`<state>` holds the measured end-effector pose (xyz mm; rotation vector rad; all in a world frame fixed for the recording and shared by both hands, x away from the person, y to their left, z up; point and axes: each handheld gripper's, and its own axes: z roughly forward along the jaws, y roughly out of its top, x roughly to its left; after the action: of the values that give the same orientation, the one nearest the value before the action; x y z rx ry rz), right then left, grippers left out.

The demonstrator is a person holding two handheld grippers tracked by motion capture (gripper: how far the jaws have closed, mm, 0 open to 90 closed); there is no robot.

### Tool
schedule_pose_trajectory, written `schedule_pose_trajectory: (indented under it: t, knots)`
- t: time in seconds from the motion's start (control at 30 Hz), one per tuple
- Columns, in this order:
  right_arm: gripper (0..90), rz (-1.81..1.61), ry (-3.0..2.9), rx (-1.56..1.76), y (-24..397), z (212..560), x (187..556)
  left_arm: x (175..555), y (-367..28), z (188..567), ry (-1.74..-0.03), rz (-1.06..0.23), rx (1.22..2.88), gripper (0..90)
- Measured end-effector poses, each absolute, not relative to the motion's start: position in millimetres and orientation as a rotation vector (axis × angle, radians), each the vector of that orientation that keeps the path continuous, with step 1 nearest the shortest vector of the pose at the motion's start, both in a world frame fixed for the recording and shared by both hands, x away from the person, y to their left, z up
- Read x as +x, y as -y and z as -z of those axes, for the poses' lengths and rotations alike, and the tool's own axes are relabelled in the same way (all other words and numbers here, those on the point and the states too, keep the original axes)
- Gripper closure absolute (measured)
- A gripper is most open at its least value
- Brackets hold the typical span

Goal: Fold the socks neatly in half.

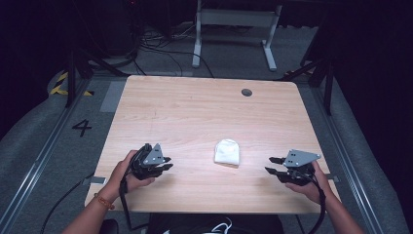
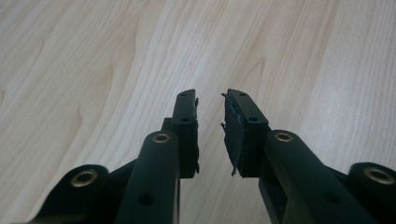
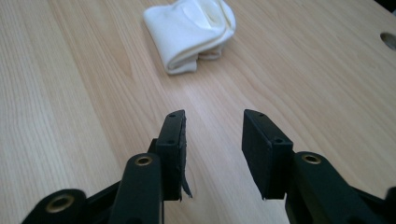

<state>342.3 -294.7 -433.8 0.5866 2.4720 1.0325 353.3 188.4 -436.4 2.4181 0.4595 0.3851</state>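
1. The folded white cloth bundle [image 1: 227,152] lies on the light wooden tabletop [image 1: 195,112], near its front edge and between the two grippers, touched by neither. It looks like soft rolled fabric with loose layers, so I judge that a pinch on the top layer alone could lift one flap and let the bundle fall open.
2. In the right gripper view the cloth bundle [image 3: 191,32] sits well ahead of the jaws and left of their line. A straight push forward from this heading would likely miss it or nudge its edge, and the smooth wood gives little to stop it from sliding.
3. Both grippers point inward at the bundle from opposite sides. If they close in together, I judge they could bump each other or tug the cloth in two directions and undo the fold.
4. The left gripper [image 1: 164,163] has its jaws slightly apart, a narrow gap with nothing in it, and in its own view the gripper [image 2: 208,100] has bare wood beneath it.
5. The right gripper [image 1: 271,165] stands wider apart, again empty; in its view the gripper [image 3: 214,116] hovers over bare tabletop, clear of the cloth.
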Motion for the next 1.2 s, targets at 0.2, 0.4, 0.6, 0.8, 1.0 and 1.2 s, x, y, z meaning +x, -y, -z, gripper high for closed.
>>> schedule_pose_trajectory:
  t: [0.2, 0.4, 0.6, 0.8, 1.0, 1.2]
  knots:
    - [58.3, -1.013, -2.471, 0.684, 319.8, 445.9, 337.2, 348.8, -207.1, 447.5, -0.535, -0.347, 2.417, 60.4]
    - [52.0, -1.025, -2.457, 0.782, 346.8, 458.7, 330.5, 342.6, -236.0, 455.1, -0.664, -0.343, 2.338, 47.3]
    - [36.7, -1.058, -2.411, 0.909, 369.2, 473.3, 323.6, 336.0, -265.1, 457.4, -0.785, -0.365, 2.277, 31.5]
    - [30.9, -1.070, -2.346, 1.039, 386.8, 486.4, 321.0, 334.1, -285.7, 471.3, -0.868, -0.325, 2.272, 26.9]
    - [28.2, -1.060, -2.327, 1.115, 395.0, 486.9, 322.8, 331.2, -294.9, 480.9, -0.919, -0.342, 2.212, 25.2]
    - [27.7, -1.058, -2.327, 1.115, 394.6, 487.1, 322.9, 330.7, -290.9, 481.2, -0.929, -0.378, 2.225, 22.6]
